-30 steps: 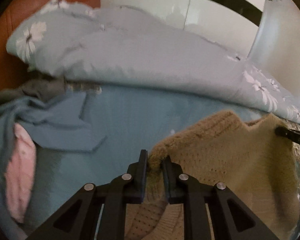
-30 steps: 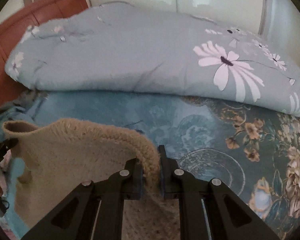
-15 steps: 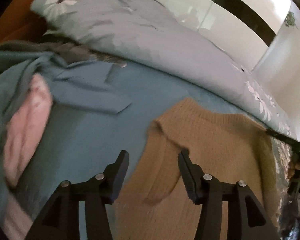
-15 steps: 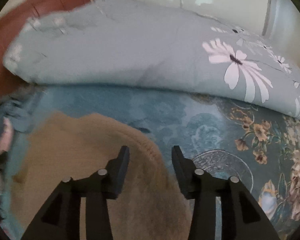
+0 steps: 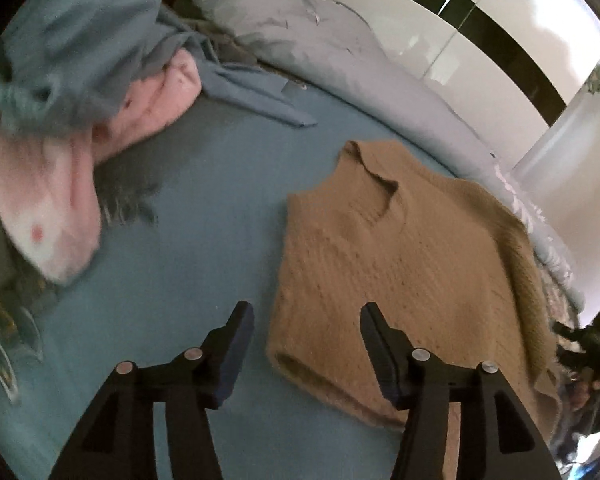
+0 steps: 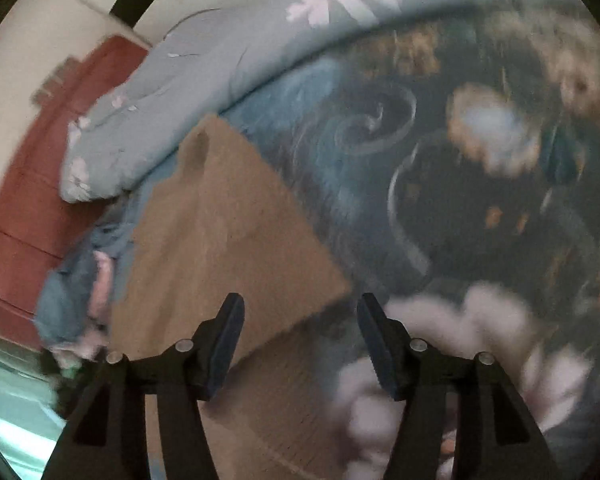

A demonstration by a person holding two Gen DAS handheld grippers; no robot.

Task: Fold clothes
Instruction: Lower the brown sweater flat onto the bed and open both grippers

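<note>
A tan knitted sweater vest point(image 5: 404, 256) lies flat on the blue bedsheet point(image 5: 204, 200), neck toward the quilt. My left gripper point(image 5: 306, 320) is open and empty above the vest's near left edge. In the right wrist view the vest point(image 6: 228, 236) shows blurred, and my right gripper point(image 6: 300, 312) is open and empty above its near right corner. The other gripper point(image 5: 588, 340) shows dark at the right edge of the left wrist view.
A pile of pink point(image 5: 60, 184) and blue point(image 5: 72, 40) clothes lies at the left. A rolled grey-blue flowered quilt point(image 5: 340, 52) runs along the far side. The sheet at the right carries a dark floral pattern point(image 6: 460, 160). A red-brown headboard point(image 6: 24, 208) stands behind.
Both grippers have let go of the vest, opened and drawn back. The vest has dropped flat onto the sheet. Both views have swung and tilted.
</note>
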